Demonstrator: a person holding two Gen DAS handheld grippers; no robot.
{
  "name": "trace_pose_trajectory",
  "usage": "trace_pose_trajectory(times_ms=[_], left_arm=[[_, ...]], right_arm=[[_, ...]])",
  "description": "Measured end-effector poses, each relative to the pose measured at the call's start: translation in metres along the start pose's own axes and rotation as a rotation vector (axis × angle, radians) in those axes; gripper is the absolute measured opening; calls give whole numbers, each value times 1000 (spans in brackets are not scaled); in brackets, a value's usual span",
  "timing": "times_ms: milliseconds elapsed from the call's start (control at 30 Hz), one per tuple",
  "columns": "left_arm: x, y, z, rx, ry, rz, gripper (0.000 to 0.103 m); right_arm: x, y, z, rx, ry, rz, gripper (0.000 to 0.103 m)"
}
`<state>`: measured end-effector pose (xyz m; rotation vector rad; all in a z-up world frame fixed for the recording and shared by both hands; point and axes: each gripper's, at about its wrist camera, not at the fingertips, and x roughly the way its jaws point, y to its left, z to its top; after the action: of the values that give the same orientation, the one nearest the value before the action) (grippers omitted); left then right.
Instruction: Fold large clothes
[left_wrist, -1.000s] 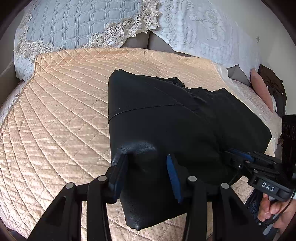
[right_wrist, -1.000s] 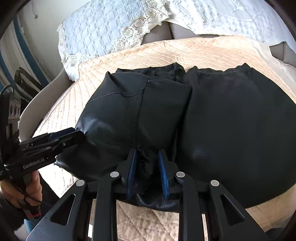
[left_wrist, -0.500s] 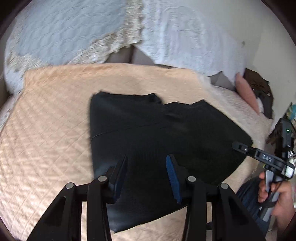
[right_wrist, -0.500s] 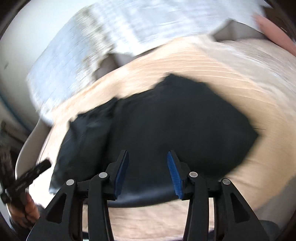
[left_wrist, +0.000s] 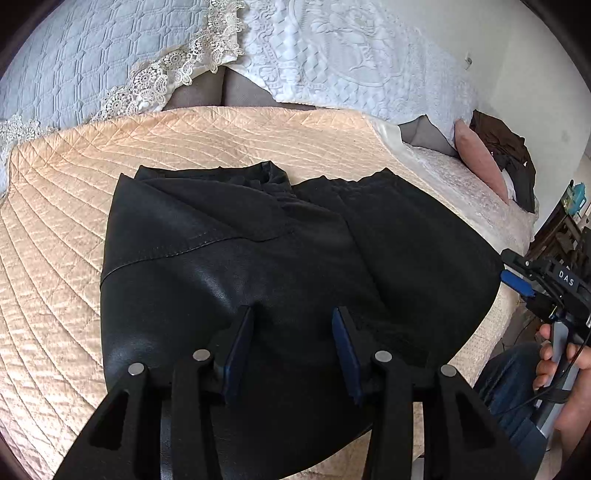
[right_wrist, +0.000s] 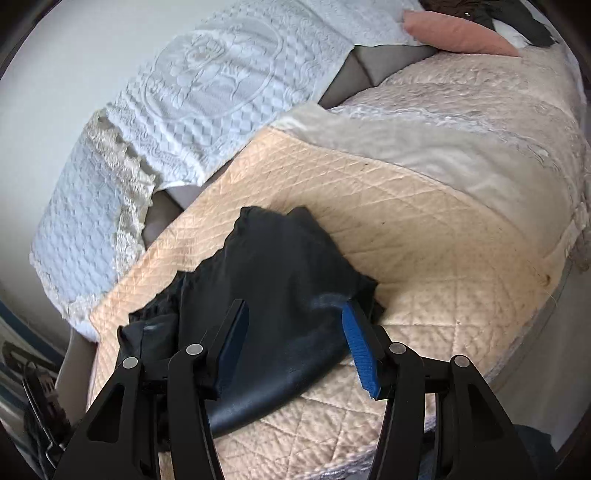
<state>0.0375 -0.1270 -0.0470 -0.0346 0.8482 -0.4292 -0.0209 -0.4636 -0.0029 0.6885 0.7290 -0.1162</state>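
Left wrist view. The left gripper (left_wrist: 291, 314) hovers low over the near part of a black leather-look garment (left_wrist: 258, 266), its two blue-padded fingers (left_wrist: 236, 347) set wide apart with nothing between them. The garment lies folded on a peach quilted bedspread (left_wrist: 55, 240), close to the near edge of the bed; a stitched seam runs across its left panel, and its far edge is rumpled where two folded portions meet. Behind the bedspread stand a pale blue quilted cover with lace trim (left_wrist: 92, 55) and a white embossed cover (left_wrist: 351, 55), with a grey gap between them. At far right a pink pillow (left_wrist: 480, 158) lies beside a heap of dark clothing (left_wrist: 513, 162). The right gripper (left_wrist: 517, 275) appears at the right margin, off the garment's right edge, carried by the person's right hand (left_wrist: 565, 373); from this angle its opening cannot be judged.

Right wrist view. The right gripper (right_wrist: 295, 317) is tilted and held above the garment (right_wrist: 280, 280), fingers (right_wrist: 360, 354) spread wide and empty. The garment occupies the near left part of the bedspread (right_wrist: 424, 258), and its near glossy edge curls slightly at the bed's margin. A beige sheet (right_wrist: 424, 140) covers the bed beyond the bedspread. The white embossed cover (right_wrist: 221, 81) and the pink pillow (right_wrist: 454, 33) lie toward the top of the view.
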Motion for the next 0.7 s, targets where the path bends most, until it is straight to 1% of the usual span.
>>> trace_pose_trajectory(times_ms=[67, 133, 200, 267, 367, 433, 467, 500, 567, 633, 700], left_arm=[[-1, -1, -2, 6, -2, 11, 45], [-1, -3, -2, 9, -1, 17, 45], [-1, -2, -2, 2, 1, 13, 45], [0, -2, -2, 1, 2, 13, 45], [-1, -3, -2, 4, 1, 18, 45], [-1, -3, -2, 3, 1, 16, 45], [-1, -2, -3, 1, 2, 14, 45], [-1, -1, -2, -1, 2, 11, 45], [-1, -1, -3, -2, 1, 11, 45], [-1, -1, -3, 2, 2, 14, 45], [0, -1, -3, 3, 2, 16, 45]], right_arm=[[5, -7, 4, 37, -14, -36, 56], [5, -12, 6, 68, -40, -50, 61], [19, -17, 9, 81, -1, -62, 61], [32, -24, 12, 130, 33, -51, 62], [44, -24, 14, 140, 36, -34, 66], [43, -20, 13, 159, 45, 2, 66], [43, -16, 11, 150, 57, 35, 66], [44, -12, 9, 137, 70, 46, 66], [48, -8, 8, 109, 69, 27, 66], [56, -12, 15, 120, 66, 25, 66], [62, -13, 22, 129, 67, 8, 60]])
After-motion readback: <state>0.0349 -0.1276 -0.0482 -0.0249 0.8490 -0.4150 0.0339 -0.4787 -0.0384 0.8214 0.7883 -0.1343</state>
